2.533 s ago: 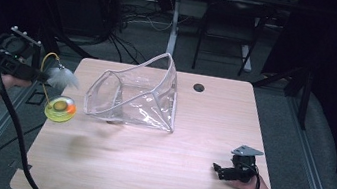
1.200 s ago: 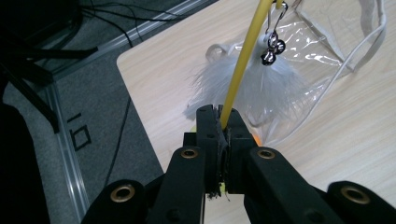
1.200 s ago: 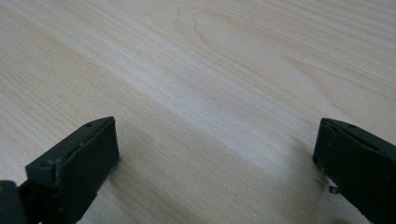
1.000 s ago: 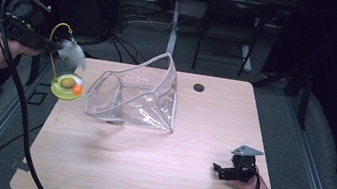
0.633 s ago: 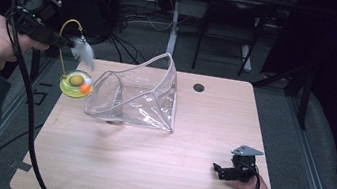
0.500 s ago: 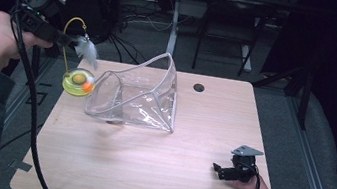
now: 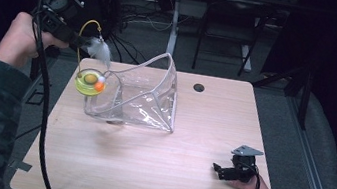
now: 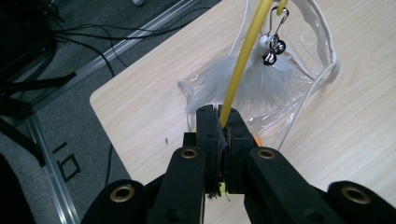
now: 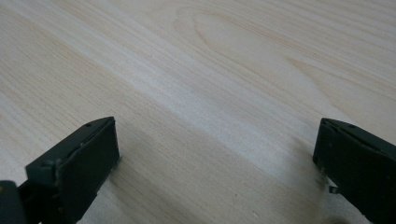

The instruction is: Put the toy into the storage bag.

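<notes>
Fingers point(image 8: 217, 140) pinch a cat toy's point(image 7: 90, 80) yellow wire, its white feather and green disc dangling.

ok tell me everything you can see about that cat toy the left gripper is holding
The cat toy has a round yellow-green base holding small balls, one orange, a curved yellow wire, and a white feather with small metal bells clipped on. The left gripper is shut on the wire, holding the toy in the air at the clear bag's opening.
</notes>
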Demonstrator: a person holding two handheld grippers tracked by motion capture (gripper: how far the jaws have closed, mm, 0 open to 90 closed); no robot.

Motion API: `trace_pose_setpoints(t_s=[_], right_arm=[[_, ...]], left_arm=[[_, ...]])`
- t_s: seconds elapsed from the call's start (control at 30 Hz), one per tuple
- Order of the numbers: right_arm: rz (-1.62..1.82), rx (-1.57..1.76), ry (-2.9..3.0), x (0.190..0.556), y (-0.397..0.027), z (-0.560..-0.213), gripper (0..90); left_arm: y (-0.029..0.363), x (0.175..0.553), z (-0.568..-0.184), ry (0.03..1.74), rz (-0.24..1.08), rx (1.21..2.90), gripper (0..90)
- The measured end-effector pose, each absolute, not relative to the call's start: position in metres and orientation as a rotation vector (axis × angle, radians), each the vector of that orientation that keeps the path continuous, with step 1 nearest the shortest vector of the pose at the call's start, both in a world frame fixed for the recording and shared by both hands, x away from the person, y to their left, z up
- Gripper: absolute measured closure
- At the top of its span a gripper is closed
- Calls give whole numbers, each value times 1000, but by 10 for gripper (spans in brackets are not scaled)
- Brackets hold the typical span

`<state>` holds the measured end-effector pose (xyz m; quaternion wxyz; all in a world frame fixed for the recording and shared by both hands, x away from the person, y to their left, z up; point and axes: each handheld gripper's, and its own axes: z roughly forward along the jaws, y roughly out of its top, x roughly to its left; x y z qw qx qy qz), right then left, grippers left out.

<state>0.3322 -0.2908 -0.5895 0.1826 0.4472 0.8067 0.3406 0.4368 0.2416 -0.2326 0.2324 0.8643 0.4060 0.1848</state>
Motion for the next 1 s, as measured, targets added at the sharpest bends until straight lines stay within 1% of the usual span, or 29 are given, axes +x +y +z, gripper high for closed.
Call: trace_pose_setpoints(t_s=[0.53, 1.0], right_arm=[[959, 1260, 2281, 332, -291, -589, 0], [958, 1260, 2281, 332, -291, -589, 0]], left_arm=[[221, 453, -246, 1080, 453, 2417, 878], [205, 467, -266, 1055, 394, 2431, 878]])
